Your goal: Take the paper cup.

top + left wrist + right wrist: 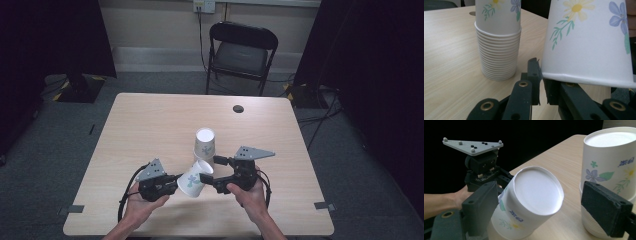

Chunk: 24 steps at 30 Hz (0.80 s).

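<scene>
A white paper cup (192, 182) with a flower print hangs tilted just above the table, its closed base turned toward the right gripper view (536, 192). My left gripper (175, 181) is shut on its rim, and the left gripper view shows the jaws (541, 85) pinching that rim edge. My right gripper (214, 170) is open. Its two jaws stand on either side of the cup's base end (544, 207), the right pad (606, 210) clearly apart from the cup. A stack of upside-down paper cups (205, 142) stands just behind, also seen close by in both gripper views (499, 50) (609, 170).
The light wooden table (150, 125) has a dark round hole (238, 108) near its far edge. A black folding chair (240, 50) stands beyond the table. Dark curtains hang at both sides of the room.
</scene>
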Each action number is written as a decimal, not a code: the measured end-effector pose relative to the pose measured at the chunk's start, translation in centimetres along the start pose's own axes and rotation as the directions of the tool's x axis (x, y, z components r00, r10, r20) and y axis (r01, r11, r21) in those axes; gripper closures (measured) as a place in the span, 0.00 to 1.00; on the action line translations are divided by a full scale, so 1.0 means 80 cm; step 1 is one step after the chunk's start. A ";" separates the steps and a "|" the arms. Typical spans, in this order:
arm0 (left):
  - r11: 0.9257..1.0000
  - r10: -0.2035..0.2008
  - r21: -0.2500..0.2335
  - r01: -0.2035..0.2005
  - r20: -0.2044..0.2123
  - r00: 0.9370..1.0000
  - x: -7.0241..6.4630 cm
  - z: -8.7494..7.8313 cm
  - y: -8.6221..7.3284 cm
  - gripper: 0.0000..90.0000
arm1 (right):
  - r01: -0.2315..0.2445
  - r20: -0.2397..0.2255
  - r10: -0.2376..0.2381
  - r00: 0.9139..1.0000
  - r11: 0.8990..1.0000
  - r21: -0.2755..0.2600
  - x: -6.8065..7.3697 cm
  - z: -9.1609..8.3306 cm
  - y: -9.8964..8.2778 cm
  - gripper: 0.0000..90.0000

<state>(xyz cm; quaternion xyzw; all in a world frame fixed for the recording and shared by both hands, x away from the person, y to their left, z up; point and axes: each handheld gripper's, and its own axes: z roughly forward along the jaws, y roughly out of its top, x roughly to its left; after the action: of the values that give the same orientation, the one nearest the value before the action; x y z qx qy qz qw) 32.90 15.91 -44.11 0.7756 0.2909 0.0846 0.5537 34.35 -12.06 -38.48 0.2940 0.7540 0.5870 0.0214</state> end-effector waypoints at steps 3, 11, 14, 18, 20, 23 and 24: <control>1.000 -0.011 0.022 0.011 -0.015 1.000 0.005 0.001 -0.003 0.94 | 0.050 0.051 -0.051 0.997 0.999 0.012 0.000 -0.004 0.001 0.16; 0.995 -0.045 0.086 0.049 -0.043 0.998 0.013 0.006 -0.007 0.94 | 0.114 0.056 -0.114 0.992 0.993 0.002 0.006 -0.014 0.011 0.30; 0.989 -0.060 0.132 0.065 -0.043 0.997 0.016 0.010 -0.008 0.94 | 0.143 0.044 -0.143 0.989 0.990 0.011 0.013 -0.012 0.013 0.39; 0.986 -0.065 0.155 0.069 -0.033 0.997 0.015 0.013 -0.009 0.94 | 0.175 0.019 -0.176 0.984 0.984 0.027 0.017 -0.007 0.012 0.44; 0.982 -0.069 0.172 0.071 -0.022 0.997 0.014 0.015 -0.010 0.94 | 0.194 0.000 -0.194 0.981 0.980 0.050 0.017 -0.001 0.009 0.45; 0.977 -0.067 0.203 0.068 -0.011 0.998 0.012 0.019 -0.012 0.94 | 0.230 -0.026 -0.228 0.973 0.969 0.095 0.019 0.009 0.003 0.48; 0.976 -0.065 0.205 0.065 -0.011 0.998 0.011 0.020 -0.012 0.94 | 0.266 -0.032 -0.264 0.964 0.956 0.122 0.024 0.014 0.002 0.50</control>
<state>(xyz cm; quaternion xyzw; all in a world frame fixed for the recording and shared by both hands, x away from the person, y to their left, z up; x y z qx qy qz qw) 34.03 15.33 -45.74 0.8186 0.3246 0.0377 0.4724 33.25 -10.19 -38.10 0.1864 0.8222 0.5325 0.0756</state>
